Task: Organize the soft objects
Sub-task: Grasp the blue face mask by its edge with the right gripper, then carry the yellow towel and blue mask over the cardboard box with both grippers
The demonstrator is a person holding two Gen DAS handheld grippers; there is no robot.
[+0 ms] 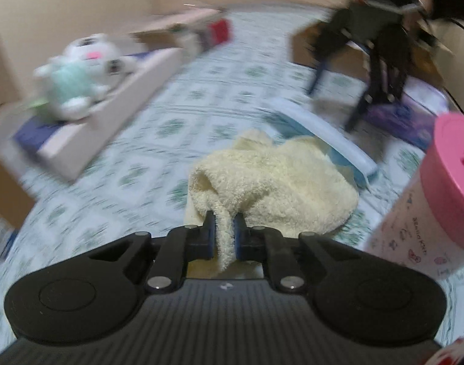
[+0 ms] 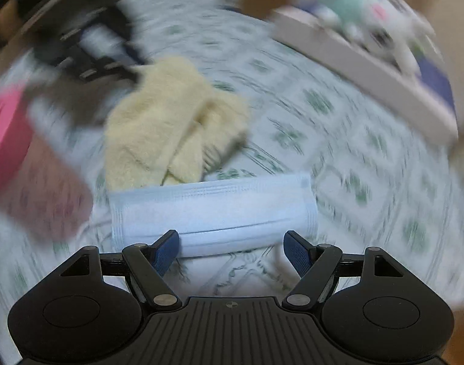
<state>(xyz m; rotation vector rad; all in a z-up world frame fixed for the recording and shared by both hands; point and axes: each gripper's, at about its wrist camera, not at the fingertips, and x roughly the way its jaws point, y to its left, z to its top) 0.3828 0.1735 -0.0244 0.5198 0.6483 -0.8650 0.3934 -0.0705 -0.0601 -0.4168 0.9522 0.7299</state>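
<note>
A tablecloth [image 1: 201, 97] with a green flower pattern on white covered the whole work surface, and everything else lay on it. Toward the far left in the left wrist view sat a long shallow tray [image 1: 116, 97] with pale sides and a blue floor, and a white and mint plush toy [image 1: 77, 73] rested in it; the same tray [image 2: 368, 70] showed blurred at the upper right of the right wrist view. At the right edge of the left view stood a pale canister [image 1: 420, 213] with small printed pictures and a pink lid [image 1: 457, 164]. A cream towel [image 1: 271, 188] lay bunched near the middle of the cloth, and one fold of it ran back between the blue pads of the left gripper [image 1: 224, 234], whose fingers were pinching that fold tightly. The towel [image 2: 171, 121] also showed in the right view, just beyond a light blue face mask [image 2: 213, 210] lying flat, one edge touching or slightly under the towel. The right gripper [image 2: 232, 249] hovered over the near edge of the mask with its fingers spread wide, gripping nothing. Both views were smeared by motion.
</note>
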